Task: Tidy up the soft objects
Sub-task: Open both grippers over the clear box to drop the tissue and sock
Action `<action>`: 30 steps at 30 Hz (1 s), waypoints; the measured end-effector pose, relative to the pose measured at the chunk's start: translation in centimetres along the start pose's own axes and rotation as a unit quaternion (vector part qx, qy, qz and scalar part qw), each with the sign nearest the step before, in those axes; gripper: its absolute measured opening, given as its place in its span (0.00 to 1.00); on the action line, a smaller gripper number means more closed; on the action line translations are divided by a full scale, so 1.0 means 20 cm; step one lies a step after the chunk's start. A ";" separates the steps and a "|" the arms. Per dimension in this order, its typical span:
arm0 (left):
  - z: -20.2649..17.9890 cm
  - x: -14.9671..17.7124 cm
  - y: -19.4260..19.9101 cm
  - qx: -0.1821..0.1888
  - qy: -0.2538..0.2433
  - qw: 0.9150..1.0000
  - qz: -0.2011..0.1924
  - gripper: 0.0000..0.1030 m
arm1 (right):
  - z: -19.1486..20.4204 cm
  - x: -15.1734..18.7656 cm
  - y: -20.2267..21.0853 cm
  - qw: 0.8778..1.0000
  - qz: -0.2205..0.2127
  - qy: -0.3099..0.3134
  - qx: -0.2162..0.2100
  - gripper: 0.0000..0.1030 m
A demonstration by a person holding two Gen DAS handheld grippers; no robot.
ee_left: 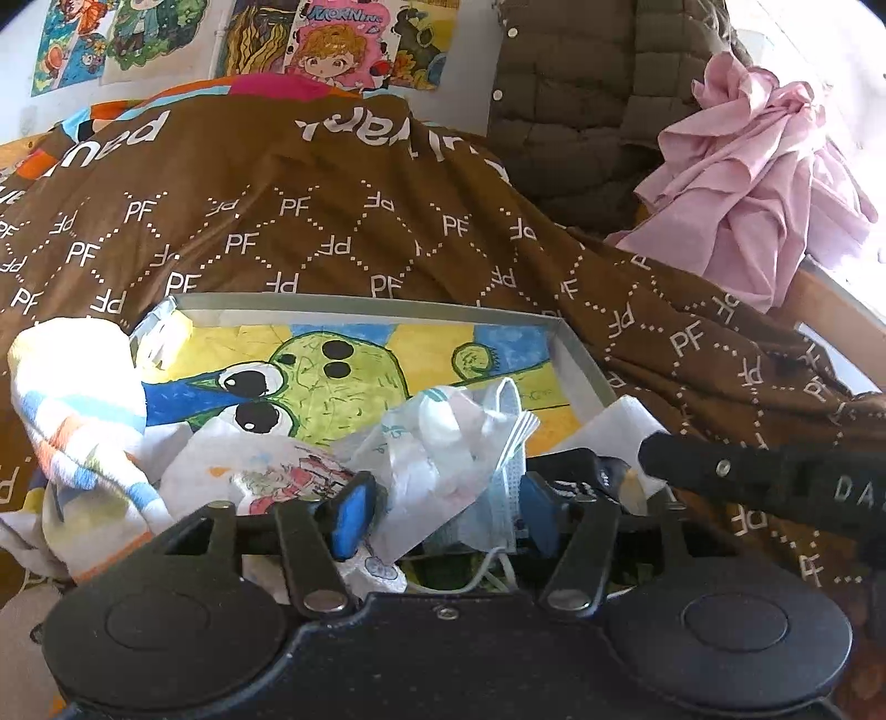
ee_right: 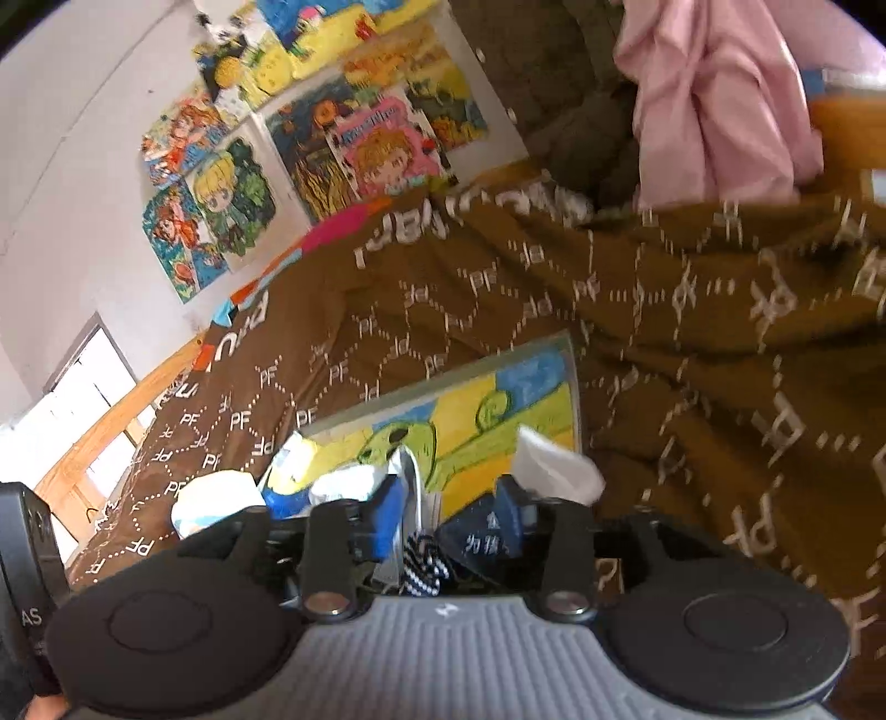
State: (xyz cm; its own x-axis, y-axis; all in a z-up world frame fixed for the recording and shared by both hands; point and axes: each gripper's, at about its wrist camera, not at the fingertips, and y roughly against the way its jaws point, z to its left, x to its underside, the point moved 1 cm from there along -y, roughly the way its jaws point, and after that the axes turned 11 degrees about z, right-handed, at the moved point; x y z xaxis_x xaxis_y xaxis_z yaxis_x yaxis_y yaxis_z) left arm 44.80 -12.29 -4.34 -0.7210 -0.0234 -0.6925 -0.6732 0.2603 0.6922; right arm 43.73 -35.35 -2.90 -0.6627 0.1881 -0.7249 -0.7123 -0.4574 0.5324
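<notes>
Reading "PF" all over (plus "MORNING" on a wall poster [ee_left: 344,41]), the brown blanket [ee_left: 343,221] carries a box [ee_left: 581,354]; left gripper [ee_left: 443,512] gapes around a face mask [ee_left: 501,487]. Right gripper [ee_right: 451,520] stands apart over a striped sock [ee_right: 422,570].

A brown blanket [ee_left: 343,221] printed with white "PF" letters is spread over the bed, filling the view from nine to three o'clock. Colourful cartoon drawings [ee_left: 332,44] are pinned to the white wall at twelve o'clock. A wooden bed rail [ee_right: 99,437] is seen at nine o'clock below a bright window [ee_right: 72,387].
</notes>
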 end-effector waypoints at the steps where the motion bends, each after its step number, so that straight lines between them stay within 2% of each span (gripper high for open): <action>1: 0.00 0.00 0.01 0.002 0.005 1.000 -0.001 0.60 | 0.01 0.00 0.03 1.000 -0.006 0.003 -0.002 0.50; 4: 0.01 0.02 0.08 0.002 0.023 1.000 -0.015 0.71 | 0.04 -0.01 0.12 1.000 -0.026 0.008 -0.008 0.59; 9: 0.02 0.04 0.26 -0.005 0.038 0.998 -0.046 0.80 | 0.10 -0.01 0.28 0.998 -0.050 0.020 -0.007 0.71; 11: 0.03 0.05 0.35 -0.008 0.045 0.997 -0.061 0.83 | 0.12 0.00 0.34 0.998 -0.061 0.026 -0.009 0.80; 14: 0.02 0.07 0.48 -0.013 0.052 0.996 -0.076 0.86 | 0.15 0.03 0.44 0.997 -0.070 0.033 -0.010 0.87; 17: 0.02 0.09 0.61 -0.019 0.056 0.993 -0.098 0.96 | 0.19 0.06 0.53 0.996 -0.078 0.050 -0.001 0.92; 20: 0.01 0.12 0.74 -0.023 0.061 0.991 -0.116 0.99 | 0.25 0.10 0.61 0.994 -0.088 0.062 0.000 0.96; 25: -0.02 0.20 0.92 -0.025 0.057 0.989 -0.134 0.99 | 0.37 0.17 0.73 0.991 -0.105 0.085 -0.012 1.00; 30: -0.03 0.30 1.09 -0.028 0.055 0.986 -0.158 0.99 | 0.52 0.27 0.82 0.986 -0.110 0.121 -0.001 1.00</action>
State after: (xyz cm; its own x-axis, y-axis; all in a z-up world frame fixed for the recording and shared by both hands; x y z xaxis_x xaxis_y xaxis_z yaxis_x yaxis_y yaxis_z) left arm 25.68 -7.43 6.60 -0.4855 -0.1994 -0.8512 -0.8727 0.1689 0.4582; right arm 26.13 -32.80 6.42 -0.4168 0.0696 -0.9063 -0.8323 -0.4301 0.3498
